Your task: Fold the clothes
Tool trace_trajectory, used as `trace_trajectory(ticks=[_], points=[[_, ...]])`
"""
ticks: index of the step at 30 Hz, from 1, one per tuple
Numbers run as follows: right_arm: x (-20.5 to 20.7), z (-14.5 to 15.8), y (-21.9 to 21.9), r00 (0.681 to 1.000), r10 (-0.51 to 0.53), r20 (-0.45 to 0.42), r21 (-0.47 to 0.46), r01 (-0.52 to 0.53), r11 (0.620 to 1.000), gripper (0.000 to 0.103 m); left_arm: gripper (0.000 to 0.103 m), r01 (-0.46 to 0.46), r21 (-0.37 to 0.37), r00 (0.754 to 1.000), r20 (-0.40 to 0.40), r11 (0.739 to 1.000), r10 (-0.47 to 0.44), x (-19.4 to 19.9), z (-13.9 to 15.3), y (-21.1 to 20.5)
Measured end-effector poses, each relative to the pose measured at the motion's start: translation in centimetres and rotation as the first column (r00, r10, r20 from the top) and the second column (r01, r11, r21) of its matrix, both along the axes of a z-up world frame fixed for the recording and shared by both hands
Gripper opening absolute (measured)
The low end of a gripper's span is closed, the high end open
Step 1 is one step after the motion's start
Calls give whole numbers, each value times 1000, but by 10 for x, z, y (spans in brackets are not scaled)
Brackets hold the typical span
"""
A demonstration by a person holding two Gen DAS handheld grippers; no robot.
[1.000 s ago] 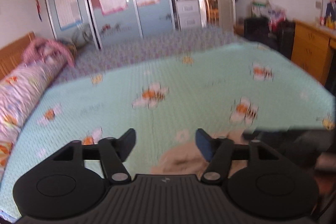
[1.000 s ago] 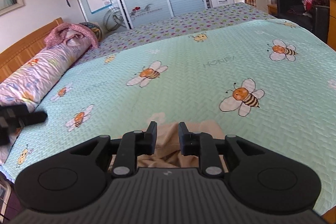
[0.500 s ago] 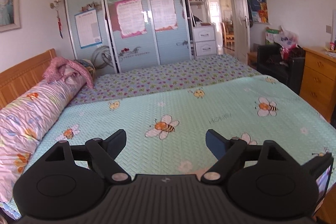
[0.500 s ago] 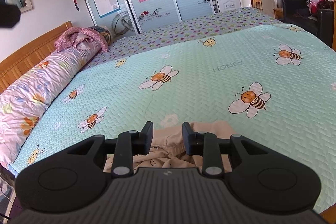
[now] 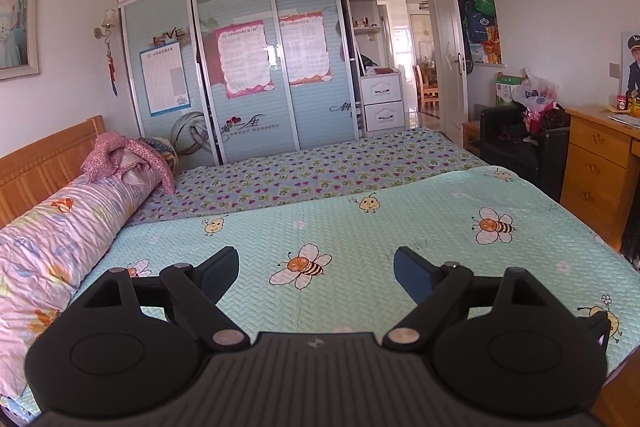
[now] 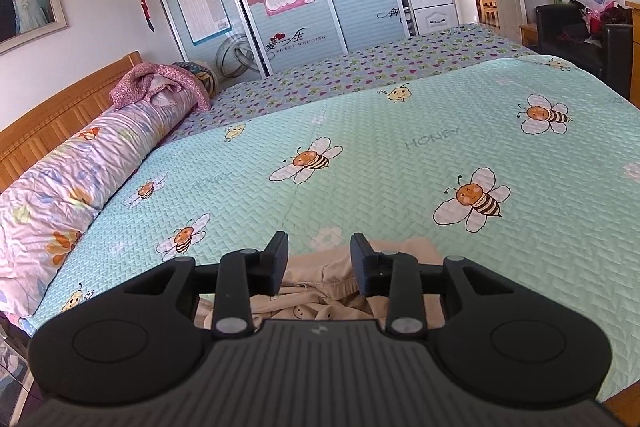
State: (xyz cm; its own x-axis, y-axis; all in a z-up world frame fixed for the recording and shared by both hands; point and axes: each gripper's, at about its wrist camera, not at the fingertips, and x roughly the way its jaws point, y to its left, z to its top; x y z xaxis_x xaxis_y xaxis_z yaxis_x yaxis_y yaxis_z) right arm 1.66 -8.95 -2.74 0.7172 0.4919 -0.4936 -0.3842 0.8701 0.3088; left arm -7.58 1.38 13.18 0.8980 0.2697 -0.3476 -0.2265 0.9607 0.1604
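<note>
A crumpled beige garment [image 6: 324, 291] with small printed faces lies on the near edge of the green bee bedspread [image 6: 400, 155], seen only in the right wrist view. My right gripper [image 6: 319, 261] hovers just above it, open with a moderate gap, holding nothing. My left gripper [image 5: 316, 273] is wide open and empty, raised above the bedspread [image 5: 360, 227]; the garment is hidden from the left wrist view.
A rolled floral quilt [image 6: 68, 179] lies along the wooden headboard [image 6: 48, 119] on the left. A heart-print sheet [image 5: 320, 163] covers the far bed. A black armchair [image 5: 520, 147] and wooden dresser [image 5: 596, 171] stand right; a wardrobe [image 5: 240, 67] at the back.
My left gripper has risen and tilted up, opening wider, so the garment dropped out of its view. My right gripper has opened a little above the garment.
</note>
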Motion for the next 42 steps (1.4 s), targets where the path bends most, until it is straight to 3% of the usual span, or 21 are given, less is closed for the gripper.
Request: trace_trajectory(ticks=[14, 32, 37, 40, 42], points=[[-7, 4, 1, 1000, -1, 10, 11, 1, 1000, 44, 88, 5, 8, 1000, 23, 1000, -6, -10, 5, -2], [-9, 4, 4, 1000, 0, 8, 17, 0, 1000, 45, 88, 19, 2, 1000, 17, 1000, -19, -11, 0, 1], [-7, -1, 5, 1000, -1, -1, 6, 1, 1000, 45, 88, -1, -31, 1000, -21, 1000, 1, -3, -24, 27], [-3, -8, 5, 1000, 5, -9, -15, -5, 1000, 49, 88, -48, -58, 996, -81, 997, 44, 9, -59, 59], [1, -16, 8, 1000, 7, -18, -43, -8, 999, 57, 88, -78, -101, 989, -133, 992, 65, 20, -88, 86]])
